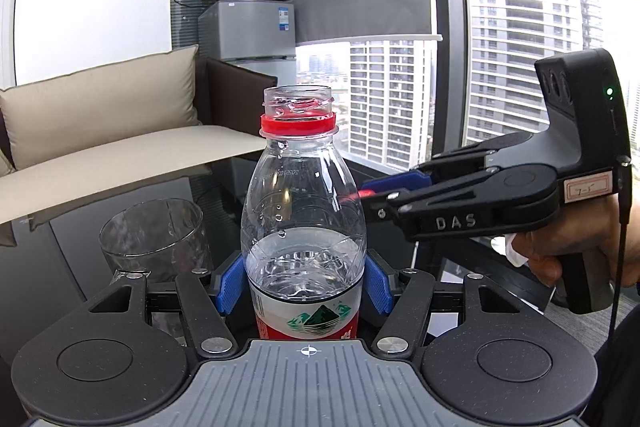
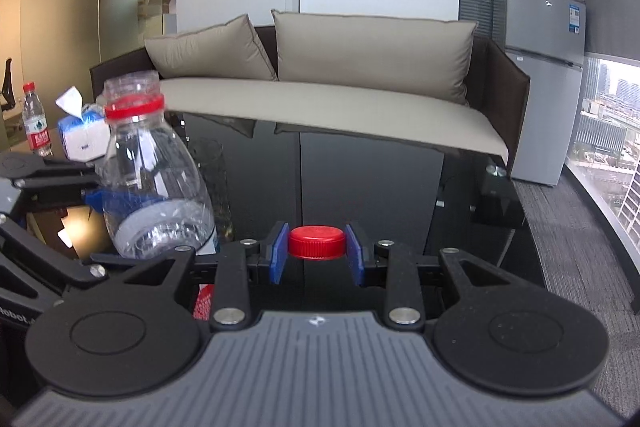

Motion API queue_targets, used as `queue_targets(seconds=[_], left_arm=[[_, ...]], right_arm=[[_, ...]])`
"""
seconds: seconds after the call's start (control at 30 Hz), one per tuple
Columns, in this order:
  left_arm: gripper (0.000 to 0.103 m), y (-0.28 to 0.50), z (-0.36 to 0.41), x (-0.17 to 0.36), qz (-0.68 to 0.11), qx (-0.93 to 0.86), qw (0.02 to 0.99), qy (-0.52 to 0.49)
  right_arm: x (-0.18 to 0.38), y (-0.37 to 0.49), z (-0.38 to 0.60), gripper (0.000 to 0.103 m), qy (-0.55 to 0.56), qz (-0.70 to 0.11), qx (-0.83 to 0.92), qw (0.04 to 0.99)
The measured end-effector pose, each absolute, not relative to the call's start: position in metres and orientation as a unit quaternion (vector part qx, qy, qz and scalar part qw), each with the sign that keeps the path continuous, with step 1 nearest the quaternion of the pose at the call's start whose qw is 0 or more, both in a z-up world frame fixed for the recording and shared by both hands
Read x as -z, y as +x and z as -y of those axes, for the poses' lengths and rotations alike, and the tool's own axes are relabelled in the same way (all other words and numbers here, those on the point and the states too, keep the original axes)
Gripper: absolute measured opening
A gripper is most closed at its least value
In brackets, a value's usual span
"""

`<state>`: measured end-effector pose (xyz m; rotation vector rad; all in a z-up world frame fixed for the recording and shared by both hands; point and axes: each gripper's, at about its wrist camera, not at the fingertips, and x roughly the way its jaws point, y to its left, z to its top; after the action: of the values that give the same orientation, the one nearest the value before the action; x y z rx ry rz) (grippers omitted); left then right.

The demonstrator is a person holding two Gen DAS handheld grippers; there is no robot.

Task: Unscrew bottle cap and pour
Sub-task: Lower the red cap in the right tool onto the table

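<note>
Half-full open bottle (image 1: 303, 227) clamped in left tongs (image 1: 304, 285), red cap (image 2: 317, 243) in right tongs (image 2: 317, 253), empty glass (image 1: 154, 239) beside.

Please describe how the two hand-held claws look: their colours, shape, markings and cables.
Both claws, left claw and right claw, have black linkage arms, blue ribbed pads, silver pivot screws, round black discs and a grey ribbed deck. Seen from the left wrist camera, the right claw bears raised letters "DAS", a white handwritten label, a green light and a thin black cable.

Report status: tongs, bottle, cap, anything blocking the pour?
Left tongs shut on bottle, upright, mouth open. Right tongs shut on cap. Glass beside bottle, nothing between.
</note>
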<state>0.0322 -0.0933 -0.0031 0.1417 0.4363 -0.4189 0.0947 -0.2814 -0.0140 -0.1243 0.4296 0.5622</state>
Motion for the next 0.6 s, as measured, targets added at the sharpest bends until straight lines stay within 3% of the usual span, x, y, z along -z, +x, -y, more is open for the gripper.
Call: queue_targets(seconds=[0.6], left_arm=[[0.058, 0.03, 0.092, 0.002, -0.217, 0.206, 0.952, 0.069]], right_arm=[[0.028, 0.1, 0.276, 0.033, -0.057, -0.262, -0.275, 0.923]])
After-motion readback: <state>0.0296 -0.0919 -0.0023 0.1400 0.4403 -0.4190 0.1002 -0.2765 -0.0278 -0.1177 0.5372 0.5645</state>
